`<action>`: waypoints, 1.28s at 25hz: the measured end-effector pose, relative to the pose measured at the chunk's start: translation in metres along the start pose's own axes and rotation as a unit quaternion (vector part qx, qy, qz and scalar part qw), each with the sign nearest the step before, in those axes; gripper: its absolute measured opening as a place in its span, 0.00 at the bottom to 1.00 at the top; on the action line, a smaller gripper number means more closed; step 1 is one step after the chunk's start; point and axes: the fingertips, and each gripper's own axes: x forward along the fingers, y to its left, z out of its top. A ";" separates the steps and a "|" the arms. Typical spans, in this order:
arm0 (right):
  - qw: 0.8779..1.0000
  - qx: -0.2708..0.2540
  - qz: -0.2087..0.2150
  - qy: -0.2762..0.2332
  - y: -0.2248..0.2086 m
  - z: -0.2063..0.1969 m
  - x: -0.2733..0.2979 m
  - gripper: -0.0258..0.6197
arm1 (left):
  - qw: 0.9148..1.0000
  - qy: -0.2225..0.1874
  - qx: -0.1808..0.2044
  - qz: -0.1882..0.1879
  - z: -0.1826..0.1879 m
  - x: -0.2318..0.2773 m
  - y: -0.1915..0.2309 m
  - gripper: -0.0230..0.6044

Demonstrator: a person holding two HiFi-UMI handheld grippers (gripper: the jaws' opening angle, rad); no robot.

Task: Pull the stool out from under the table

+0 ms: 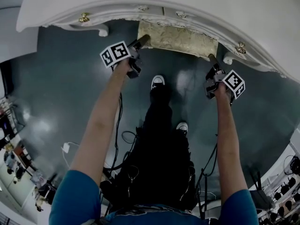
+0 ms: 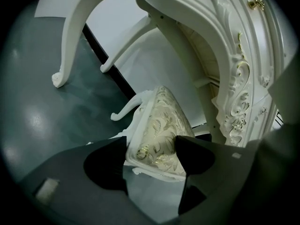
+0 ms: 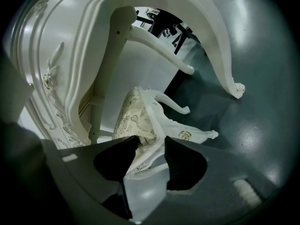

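The stool (image 1: 178, 39), white-framed with a cream and gold patterned cushion, stands tucked under the front of the white carved table (image 1: 187, 3). My left gripper (image 1: 142, 41) reaches its left front corner. In the left gripper view the jaws (image 2: 151, 144) sit on either side of the stool's seat corner (image 2: 161, 121), with the pads against it. My right gripper (image 1: 212, 60) is at the stool's right front corner. In the right gripper view that gripper (image 3: 151, 143) has its pads on the cushion and white rim of the seat edge (image 3: 136, 116).
Curved white table legs (image 2: 70, 46) (image 3: 225, 55) stand on the dark green floor on both sides of the stool. The person's shoes (image 1: 158, 81) are just behind the stool. Cables (image 1: 126, 137) trail on the floor, with clutter at the lower left and right.
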 end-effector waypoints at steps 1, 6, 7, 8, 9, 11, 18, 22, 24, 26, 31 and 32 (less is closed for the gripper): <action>1.000 0.002 0.000 0.003 -0.001 -0.001 -0.001 0.34 | 1.000 0.002 -0.003 0.000 -0.002 -0.002 0.001 0.59; 1.000 -0.001 0.003 0.011 -0.003 -0.008 -0.006 0.33 | 1.000 -0.005 -0.006 0.002 -0.010 -0.012 0.006 0.59; 1.000 -0.002 0.002 0.014 -0.004 -0.010 -0.007 0.33 | 1.000 -0.005 -0.007 0.002 -0.013 -0.014 0.007 0.59; 1.000 -0.003 0.001 0.017 -0.005 -0.013 -0.009 0.33 | 1.000 -0.005 -0.009 0.002 -0.015 -0.017 0.008 0.59; 1.000 -0.003 0.000 0.021 -0.006 -0.016 -0.010 0.33 | 1.000 -0.005 -0.010 0.003 -0.018 -0.020 0.010 0.59; 1.000 -0.004 -0.003 0.026 -0.009 -0.022 -0.014 0.33 | 1.000 -0.005 -0.015 0.006 -0.025 -0.027 0.014 0.59; 0.999 -0.007 -0.009 0.043 -0.015 -0.051 -0.032 0.33 | 1.000 -0.003 -0.028 0.014 -0.051 -0.060 0.029 0.59; 0.998 -0.005 -0.015 0.054 -0.023 -0.072 -0.046 0.33 | 0.999 0.004 -0.037 0.023 -0.070 -0.080 0.039 0.59; 0.998 -0.005 -0.019 0.058 -0.028 -0.081 -0.057 0.33 | 0.999 0.005 -0.042 0.027 -0.083 -0.090 0.041 0.59; 0.998 -0.004 -0.022 0.063 -0.031 -0.091 -0.066 0.33 | 0.999 -0.002 -0.041 0.029 -0.094 -0.102 0.045 0.59; 0.997 -0.004 -0.026 0.077 -0.040 -0.117 -0.086 0.33 | 0.998 -0.002 -0.052 0.037 -0.122 -0.131 0.057 0.59; 0.996 -0.004 -0.027 0.079 -0.042 -0.121 -0.091 0.33 | 0.998 -0.001 -0.055 0.038 -0.129 -0.136 0.058 0.59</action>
